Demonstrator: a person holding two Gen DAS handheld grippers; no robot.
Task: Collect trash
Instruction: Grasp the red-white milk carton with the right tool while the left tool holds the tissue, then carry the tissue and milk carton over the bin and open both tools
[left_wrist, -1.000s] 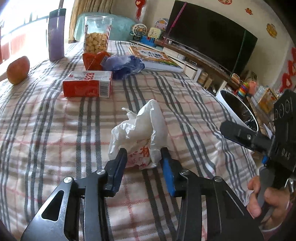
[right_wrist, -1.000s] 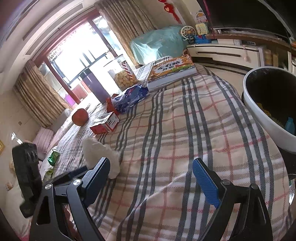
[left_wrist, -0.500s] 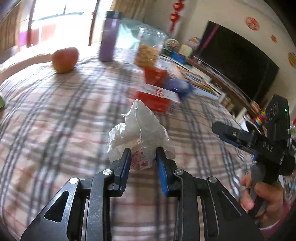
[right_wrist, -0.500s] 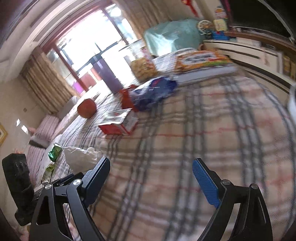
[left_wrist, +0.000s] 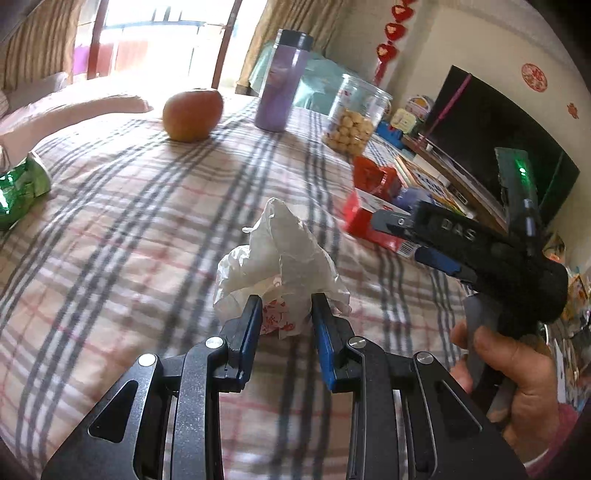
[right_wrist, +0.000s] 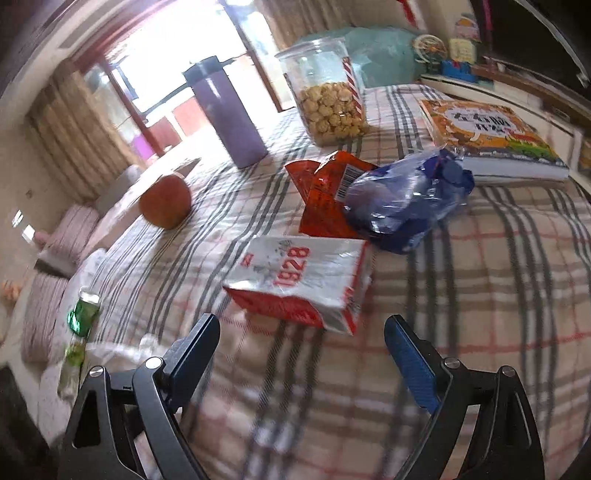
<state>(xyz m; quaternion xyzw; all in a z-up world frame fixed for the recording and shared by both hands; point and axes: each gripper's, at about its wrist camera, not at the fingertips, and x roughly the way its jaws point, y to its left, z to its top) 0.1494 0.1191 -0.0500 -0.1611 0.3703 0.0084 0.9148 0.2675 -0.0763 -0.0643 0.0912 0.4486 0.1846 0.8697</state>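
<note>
A table covered in a plaid cloth fills both wrist views. In the left wrist view, the left gripper pinches a crumpled white plastic bag between its narrow-set blue pads; the bag bunches upward above the fingers, over the middle of the cloth. To the right, a person's hand holds the right gripper, just beside the left one.

In the right wrist view, that gripper's jaws stand wide with nothing between them, above bare cloth. Just beyond them lies a flattened red and white carton printed 1928. Behind it a torn orange-red wrapper touches a crumpled blue plastic bag. Farther back stand a clear jar of round snacks and a purple tumbler, with an apple to their left and a picture book near the far right edge. A green foil wrapper lies at the table's left edge.

Open cloth stretches between the carton and the apple, and across the near right side toward the table edge.
</note>
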